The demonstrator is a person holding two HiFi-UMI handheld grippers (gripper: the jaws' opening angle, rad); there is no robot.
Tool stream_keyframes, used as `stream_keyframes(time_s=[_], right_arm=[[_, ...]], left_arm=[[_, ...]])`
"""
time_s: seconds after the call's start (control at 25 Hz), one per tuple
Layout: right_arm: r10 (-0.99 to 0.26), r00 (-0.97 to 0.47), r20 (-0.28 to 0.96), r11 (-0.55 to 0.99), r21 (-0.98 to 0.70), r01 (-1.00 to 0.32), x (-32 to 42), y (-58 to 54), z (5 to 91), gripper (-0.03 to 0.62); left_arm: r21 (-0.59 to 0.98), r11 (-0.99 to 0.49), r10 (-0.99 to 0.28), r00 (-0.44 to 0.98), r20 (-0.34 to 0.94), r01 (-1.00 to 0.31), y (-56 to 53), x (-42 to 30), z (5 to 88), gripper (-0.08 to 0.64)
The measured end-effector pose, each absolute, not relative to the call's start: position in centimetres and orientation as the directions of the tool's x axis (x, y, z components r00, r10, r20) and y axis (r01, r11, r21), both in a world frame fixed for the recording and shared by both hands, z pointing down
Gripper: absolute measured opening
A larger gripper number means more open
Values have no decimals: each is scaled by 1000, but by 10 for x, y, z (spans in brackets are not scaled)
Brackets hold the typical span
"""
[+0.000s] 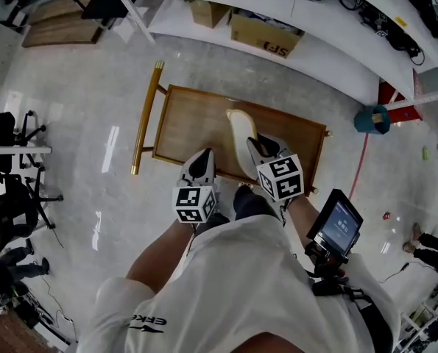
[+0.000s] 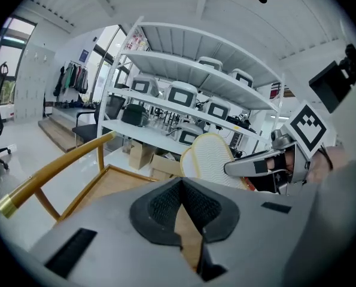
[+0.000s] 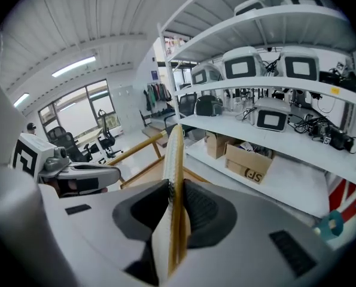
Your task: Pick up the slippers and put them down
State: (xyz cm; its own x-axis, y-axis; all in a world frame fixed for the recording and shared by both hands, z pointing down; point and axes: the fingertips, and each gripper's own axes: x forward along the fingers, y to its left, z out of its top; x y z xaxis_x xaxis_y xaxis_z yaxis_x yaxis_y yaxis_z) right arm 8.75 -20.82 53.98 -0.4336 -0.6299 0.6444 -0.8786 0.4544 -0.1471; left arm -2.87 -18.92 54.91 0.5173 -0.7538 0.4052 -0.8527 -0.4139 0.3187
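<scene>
A cream slipper [image 1: 241, 134] with a ribbed white sole and a yellow rim hangs above the wooden seat [image 1: 196, 123]. My right gripper [image 1: 257, 147] is shut on it. In the right gripper view the slipper [image 3: 175, 160] stands edge-on between the pads of the right gripper [image 3: 175, 202]; whether it is one slipper or two pressed together I cannot tell. The left gripper view shows the slipper's sole [image 2: 213, 157] and the right gripper [image 2: 255, 166] holding it. My left gripper [image 1: 202, 157] hovers just left of it, with its jaws shut on nothing [image 2: 182, 187].
The seat has a gold-coloured rail [image 1: 146, 116] on its left side. White shelving with cardboard boxes [image 1: 266, 35] runs behind it. Office chairs [image 1: 12, 190] stand at the left and a teal object [image 1: 371, 120] at the right. A small screen [image 1: 336, 223] hangs at the person's waist.
</scene>
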Motion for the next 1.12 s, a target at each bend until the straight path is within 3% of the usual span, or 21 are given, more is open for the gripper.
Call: stream_keyframes(time_s=[1.12], right_arm=[[-937, -161, 309, 102, -197, -975, 120, -67, 382, 81]], left_arm=[[319, -632, -726, 684, 77, -706, -108, -51, 406, 3]])
